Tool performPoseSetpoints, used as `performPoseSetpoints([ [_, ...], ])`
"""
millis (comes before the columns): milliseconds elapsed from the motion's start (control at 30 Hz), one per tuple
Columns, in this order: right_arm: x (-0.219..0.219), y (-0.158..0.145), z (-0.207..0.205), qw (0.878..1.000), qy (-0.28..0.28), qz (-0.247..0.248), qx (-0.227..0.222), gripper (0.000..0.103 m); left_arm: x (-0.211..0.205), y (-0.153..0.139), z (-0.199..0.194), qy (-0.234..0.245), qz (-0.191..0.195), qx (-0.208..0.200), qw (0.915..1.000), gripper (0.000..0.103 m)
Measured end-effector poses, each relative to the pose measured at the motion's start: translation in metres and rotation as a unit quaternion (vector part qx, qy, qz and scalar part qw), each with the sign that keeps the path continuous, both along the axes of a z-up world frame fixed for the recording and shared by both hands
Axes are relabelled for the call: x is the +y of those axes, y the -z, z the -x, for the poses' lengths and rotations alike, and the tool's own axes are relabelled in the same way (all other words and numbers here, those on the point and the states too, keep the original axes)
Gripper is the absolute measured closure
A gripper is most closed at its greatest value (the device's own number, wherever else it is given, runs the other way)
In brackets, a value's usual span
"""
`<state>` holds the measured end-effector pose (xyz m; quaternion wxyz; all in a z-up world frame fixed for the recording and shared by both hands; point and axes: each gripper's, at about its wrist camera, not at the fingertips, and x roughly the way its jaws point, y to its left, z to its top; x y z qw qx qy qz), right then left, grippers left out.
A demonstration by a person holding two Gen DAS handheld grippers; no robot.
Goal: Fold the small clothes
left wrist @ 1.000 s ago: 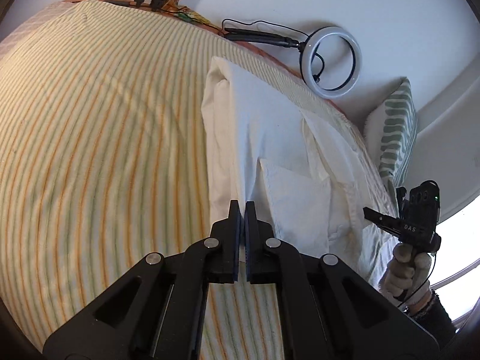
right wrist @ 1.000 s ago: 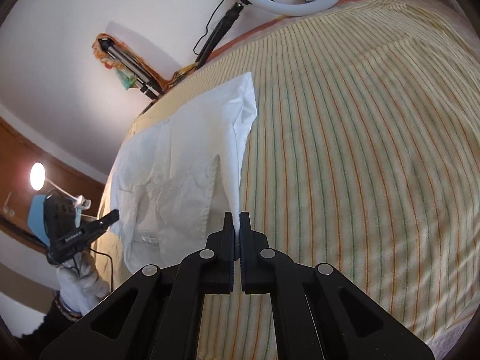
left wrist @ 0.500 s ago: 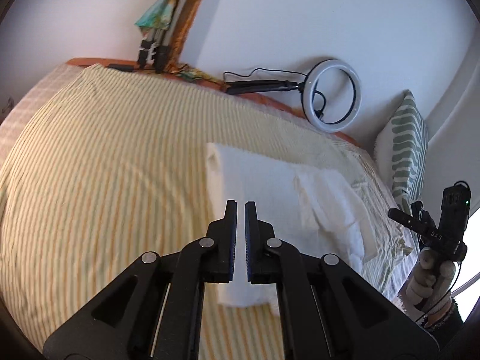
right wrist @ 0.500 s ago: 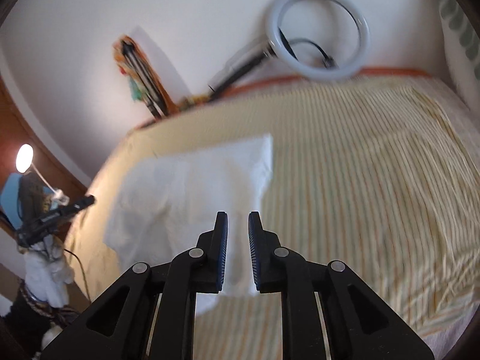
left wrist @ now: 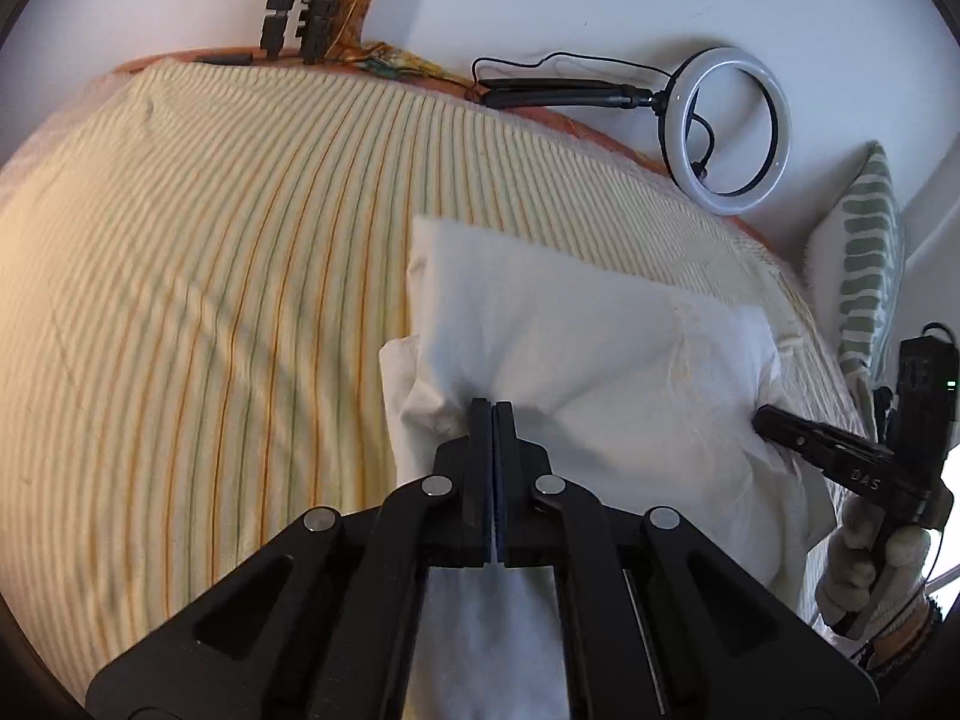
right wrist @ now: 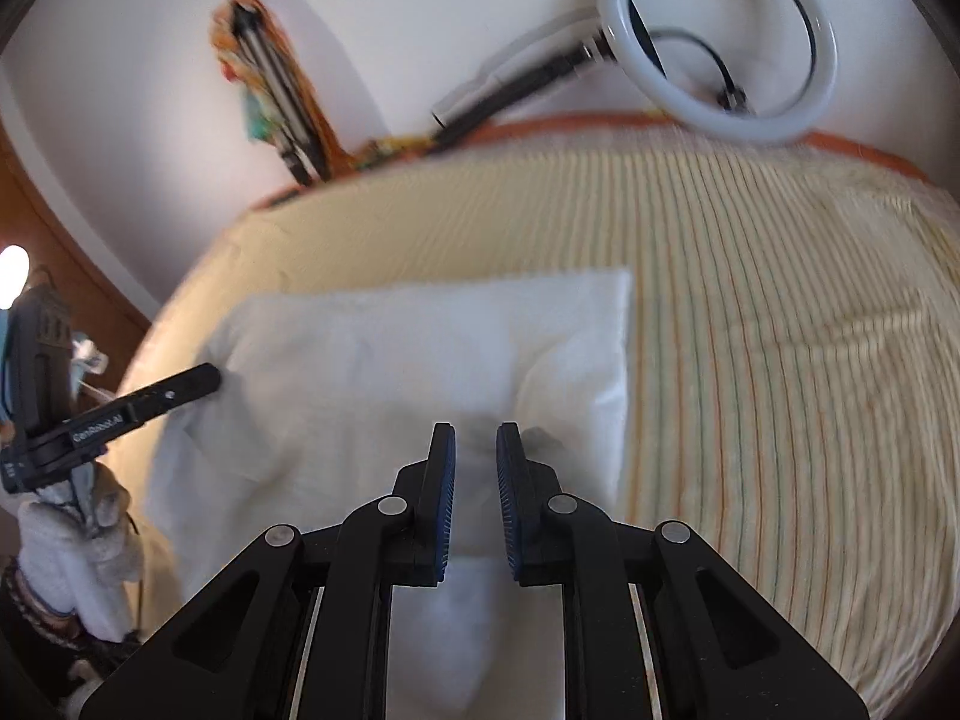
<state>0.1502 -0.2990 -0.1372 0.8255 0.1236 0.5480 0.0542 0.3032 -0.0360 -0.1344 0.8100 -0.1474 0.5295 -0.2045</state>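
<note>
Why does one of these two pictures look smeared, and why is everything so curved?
The right wrist view is motion-blurred: the ring light, striped bedspread and white garment all smear, though the right gripper stays crisp. The left wrist view is sharp, with the left gripper casting a soft shadow on the cloth. Both views bulge from fisheye distortion, with dark corners.

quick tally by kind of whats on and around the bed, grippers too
white garment: 1
grippers: 2, left gripper, right gripper
ring light: 1
green-striped pillow: 1
folded tripod: 1
striped bedspread: 1
total: 7
</note>
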Motion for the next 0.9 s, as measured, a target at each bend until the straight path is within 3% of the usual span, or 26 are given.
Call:
performPoseSetpoints([
  [233, -0.012, -0.013, 0.007, 0.999, 0.0, -0.038, -0.002, 0.094, 0.012, -0.015, 0.001, -0.013, 0.029, 0.014, 0.9994, 0.101],
  [333, -0.013, -0.04, 0.001, 0.997, -0.012, -0.054, -0.045, 0.093, 0.012, -0.043, -0.004, -0.017, 0.048, -0.004, 0.9987, 0.101],
  [467, -0.007, -0.055, -0.02, 0.997, -0.026, -0.047, -0.064, 0.093, -0.005, -0.066, -0.025, 0.013, 0.021, -0.031, 0.9992, 0.101],
  [567, -0.002, -0.048, -0.039, 0.998, -0.033, -0.02, -0.059, 0.093, -0.015, -0.056, -0.046, 0.023, 0.014, -0.022, 0.9994, 0.101],
  [667, -0.003, -0.029, -0.053, 0.998, -0.03, -0.037, -0.041, 0.093, -0.023, -0.035, -0.058, 0.028, 0.003, -0.013, 0.9995, 0.101],
  [833, -0.006, -0.003, -0.069, 1.0, -0.02, 0.001, -0.02, 0.093, -0.021, 0.008, -0.068, 0.007, -0.057, 0.006, 0.9984, 0.101],
  [900, -0.012, 0.009, -0.072, 0.999, -0.004, 0.032, -0.005, 0.093, -0.014, 0.019, -0.07, 0.004, -0.037, 0.004, 0.9993, 0.101],
])
